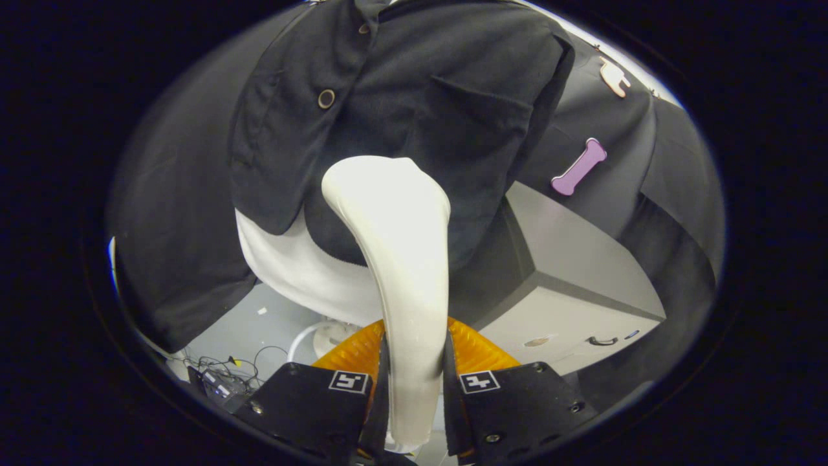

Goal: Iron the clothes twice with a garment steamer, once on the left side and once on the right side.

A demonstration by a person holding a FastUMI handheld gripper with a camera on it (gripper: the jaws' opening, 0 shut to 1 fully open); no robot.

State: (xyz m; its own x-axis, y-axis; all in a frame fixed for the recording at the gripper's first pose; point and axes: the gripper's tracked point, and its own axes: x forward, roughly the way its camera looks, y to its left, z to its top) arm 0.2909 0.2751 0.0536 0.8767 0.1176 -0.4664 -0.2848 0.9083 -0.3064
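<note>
My gripper (pixel 414 375) is shut on the handle of a white garment steamer (pixel 401 259), both fingers pressing its sides. The steamer rises from between the fingers and its curved head rests against the lower front of a black jacket (pixel 414 97) hanging just ahead. The jacket has a round button (pixel 326 98) on its front panel and a chest pocket to the right of it. A white garment (pixel 297 265) hangs out below the jacket's hem, behind the steamer. The steamer's head lies right of the button line.
A grey-white cabinet (pixel 569 285) stands to the right, close behind the jacket. An orange ribbed part (pixel 479 353) sits just behind the fingers. Cables and a small device (pixel 223 382) lie on the floor at the lower left, next to a white round base (pixel 333 336).
</note>
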